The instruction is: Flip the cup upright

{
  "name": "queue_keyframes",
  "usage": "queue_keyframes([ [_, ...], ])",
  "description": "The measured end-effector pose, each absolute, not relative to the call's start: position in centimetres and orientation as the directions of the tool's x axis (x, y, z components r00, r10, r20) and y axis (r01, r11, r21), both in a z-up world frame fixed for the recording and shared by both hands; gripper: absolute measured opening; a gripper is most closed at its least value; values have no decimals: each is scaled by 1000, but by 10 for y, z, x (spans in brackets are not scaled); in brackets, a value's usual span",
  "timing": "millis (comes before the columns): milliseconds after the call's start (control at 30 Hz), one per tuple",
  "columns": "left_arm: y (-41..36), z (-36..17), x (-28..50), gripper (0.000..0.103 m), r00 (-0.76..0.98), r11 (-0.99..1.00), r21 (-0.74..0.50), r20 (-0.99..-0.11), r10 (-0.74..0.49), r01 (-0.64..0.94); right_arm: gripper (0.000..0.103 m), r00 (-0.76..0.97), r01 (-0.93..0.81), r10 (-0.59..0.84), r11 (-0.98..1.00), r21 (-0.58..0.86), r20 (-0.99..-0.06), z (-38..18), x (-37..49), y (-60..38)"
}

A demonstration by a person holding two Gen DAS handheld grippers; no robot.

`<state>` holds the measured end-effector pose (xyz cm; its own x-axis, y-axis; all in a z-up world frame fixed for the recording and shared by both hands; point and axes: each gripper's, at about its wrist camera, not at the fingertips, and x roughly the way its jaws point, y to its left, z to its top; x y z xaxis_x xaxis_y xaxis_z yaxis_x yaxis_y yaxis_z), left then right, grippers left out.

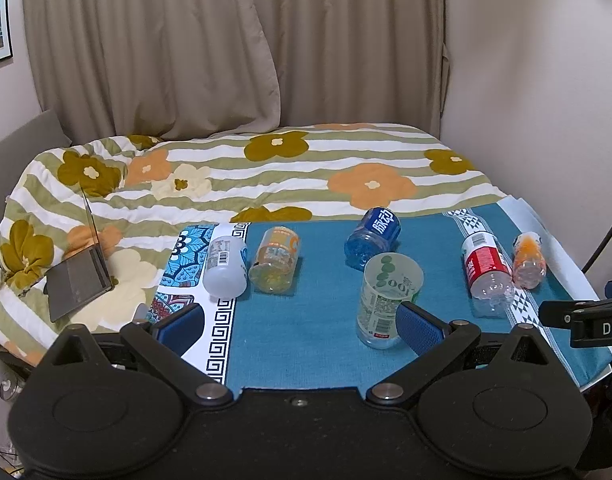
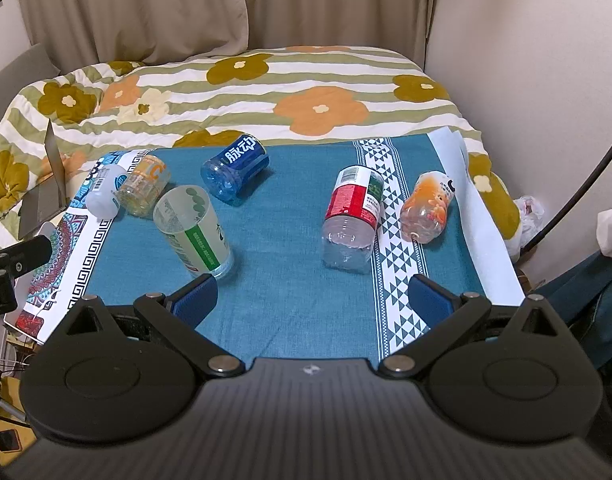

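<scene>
Clear green-labelled plastic cup [image 1: 387, 300] already stands mouth-up on the blue tablecloth [image 1: 306, 320]; both the left gripper [image 1: 302, 322] and right gripper [image 2: 311, 300] gape empty, so I pick the red-labelled cup [image 2: 351, 216] lying on its side next.

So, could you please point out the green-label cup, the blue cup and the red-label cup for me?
Green-label cup [image 1: 379, 304], left wrist view, on its label.
Blue cup [image 2: 238, 170], right wrist view, on its side wall.
Red-label cup [image 2: 353, 204], right wrist view, on the red label.
</scene>
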<state>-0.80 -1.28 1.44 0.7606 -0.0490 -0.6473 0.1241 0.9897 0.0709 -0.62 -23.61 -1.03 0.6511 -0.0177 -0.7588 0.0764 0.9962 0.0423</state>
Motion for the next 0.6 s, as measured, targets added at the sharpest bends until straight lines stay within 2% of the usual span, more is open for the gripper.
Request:
queue_keyframes([
  [600,-14,11,-3,103,766,991,72,-642,-38,110,103,642,69,-15,997,38,-767,-11,-1,-234],
])
